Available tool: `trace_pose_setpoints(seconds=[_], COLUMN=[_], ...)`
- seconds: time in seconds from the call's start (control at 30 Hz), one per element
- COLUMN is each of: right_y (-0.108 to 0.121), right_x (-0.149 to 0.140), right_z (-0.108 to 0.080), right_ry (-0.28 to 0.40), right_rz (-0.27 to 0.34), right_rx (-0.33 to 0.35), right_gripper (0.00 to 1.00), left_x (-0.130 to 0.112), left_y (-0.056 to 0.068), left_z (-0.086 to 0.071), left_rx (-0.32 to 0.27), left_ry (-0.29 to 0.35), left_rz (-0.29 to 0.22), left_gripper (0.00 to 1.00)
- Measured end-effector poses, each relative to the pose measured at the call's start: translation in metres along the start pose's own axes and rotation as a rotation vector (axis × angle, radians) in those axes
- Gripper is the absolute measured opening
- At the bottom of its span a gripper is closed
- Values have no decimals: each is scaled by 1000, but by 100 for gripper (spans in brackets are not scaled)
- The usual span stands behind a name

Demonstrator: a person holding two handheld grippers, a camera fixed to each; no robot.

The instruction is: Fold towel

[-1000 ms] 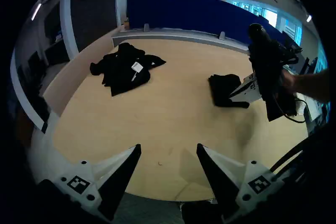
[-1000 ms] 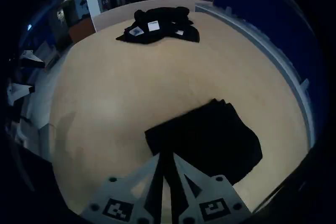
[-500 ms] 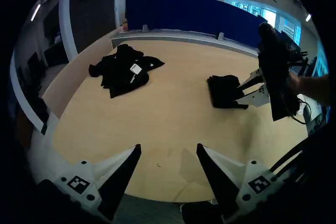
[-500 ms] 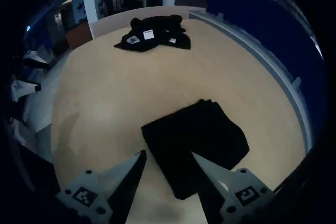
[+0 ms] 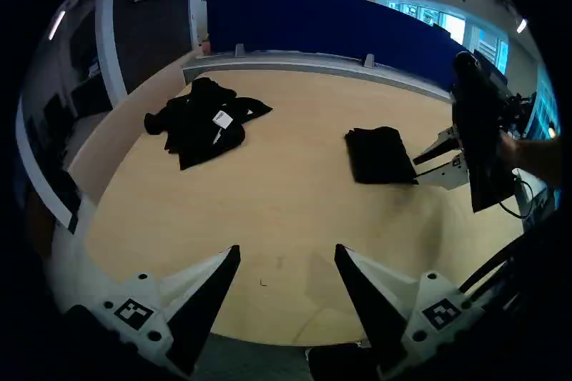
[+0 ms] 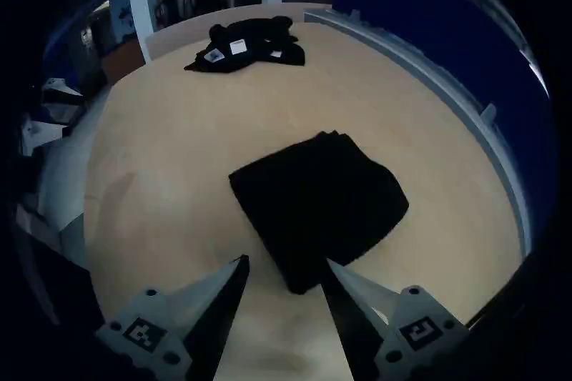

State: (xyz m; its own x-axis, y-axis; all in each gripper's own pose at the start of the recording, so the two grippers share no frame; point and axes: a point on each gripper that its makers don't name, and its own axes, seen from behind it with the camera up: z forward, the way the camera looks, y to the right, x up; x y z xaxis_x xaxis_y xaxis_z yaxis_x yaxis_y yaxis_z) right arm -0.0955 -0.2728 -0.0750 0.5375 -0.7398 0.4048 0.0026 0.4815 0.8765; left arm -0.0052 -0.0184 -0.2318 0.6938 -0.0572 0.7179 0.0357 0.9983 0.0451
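Observation:
A black folded towel (image 6: 318,199) lies flat on the light wooden table (image 6: 179,152), just ahead of my open right gripper (image 6: 284,268), which holds nothing. In the left gripper view the same folded towel (image 5: 377,155) rests at the right, with the right gripper (image 5: 437,161) open just beside its right edge, held by a hand (image 5: 533,156). My left gripper (image 5: 286,256) stands open over the near edge of the table (image 5: 286,188), far from the towel, with nothing between its fingers.
A heap of unfolded black cloth with white tags (image 5: 200,118) lies at the far left of the table, seen too as the heap (image 6: 247,48) in the right gripper view. A blue partition (image 5: 322,23) runs behind the table. The left gripper (image 6: 43,113) appears small at far left.
My right gripper was shut on the folded towel's edge, then opened and drew back from it. The towel now lies free on the table. The left gripper barely moved.

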Motion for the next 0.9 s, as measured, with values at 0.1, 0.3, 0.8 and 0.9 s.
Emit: trace_pose_setpoints(seconds=[0.1,0.3,0.8,0.9], right_y=[4,8,8,7], right_x=[-11,-21,-33,-34], right_z=[-4,-2,13,14], right_ry=[-8,-17,-33,-34], right_rz=[20,47,87,95], right_rx=[-12,-20,-19,-15], right_gripper=[73,72,44,31], left_x=[0,0,-4,-4], left_y=[1,4,8,10], left_z=[2,2,1,1], left_rx=[-3,-6,-7,-8], left_ry=[-1,-3,-8,-9], left_rz=[6,15,8,11], left_gripper=[98,98,98,98])
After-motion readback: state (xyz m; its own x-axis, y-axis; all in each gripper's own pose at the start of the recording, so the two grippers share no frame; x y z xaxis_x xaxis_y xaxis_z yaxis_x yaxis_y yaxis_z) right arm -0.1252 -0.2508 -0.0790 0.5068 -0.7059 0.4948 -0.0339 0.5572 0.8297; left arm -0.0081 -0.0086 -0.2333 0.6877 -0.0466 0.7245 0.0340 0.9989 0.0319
